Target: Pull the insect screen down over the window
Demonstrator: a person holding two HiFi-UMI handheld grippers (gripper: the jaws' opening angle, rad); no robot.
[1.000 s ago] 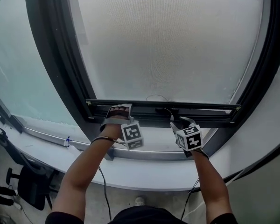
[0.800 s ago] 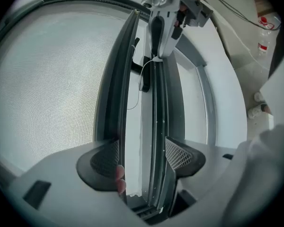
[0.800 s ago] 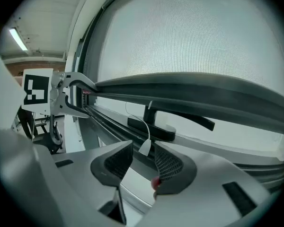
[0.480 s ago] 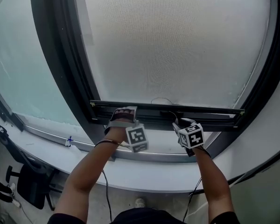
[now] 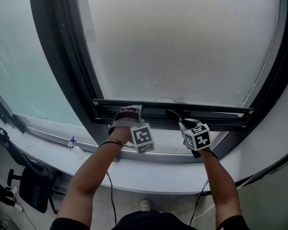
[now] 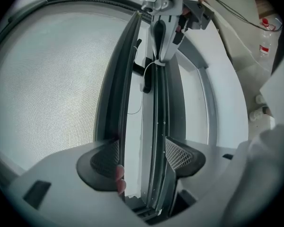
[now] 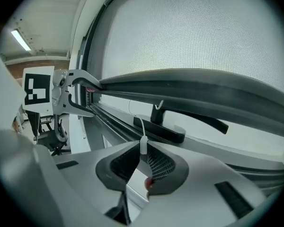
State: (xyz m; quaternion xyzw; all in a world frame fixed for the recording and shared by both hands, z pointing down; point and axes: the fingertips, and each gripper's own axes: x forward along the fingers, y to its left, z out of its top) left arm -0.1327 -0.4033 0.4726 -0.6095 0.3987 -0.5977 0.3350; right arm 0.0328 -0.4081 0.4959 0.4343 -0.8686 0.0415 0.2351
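The pale mesh insect screen (image 5: 182,42) covers most of the window, and its dark bottom bar (image 5: 221,113) hangs just above the sill. My left gripper (image 5: 127,113) is shut on that bar, which runs between the pads (image 6: 106,157) in the left gripper view. My right gripper (image 5: 180,123) sits below the bar's middle. Its jaws have just been closing, and the small white end piece of the pull cord (image 7: 143,144) is pinched between their tips. The thin cord (image 6: 149,72) loops up to the bar.
A black window handle (image 7: 180,126) lies on the lower frame just beyond the right gripper. The white sill (image 5: 149,174) curves below both arms. A fixed glass pane (image 5: 24,71) is at the left, with an office chair (image 5: 26,190) on the floor below it.
The right gripper has edged a little closer to the bottom bar. The left gripper stays on the bar in the same spot.
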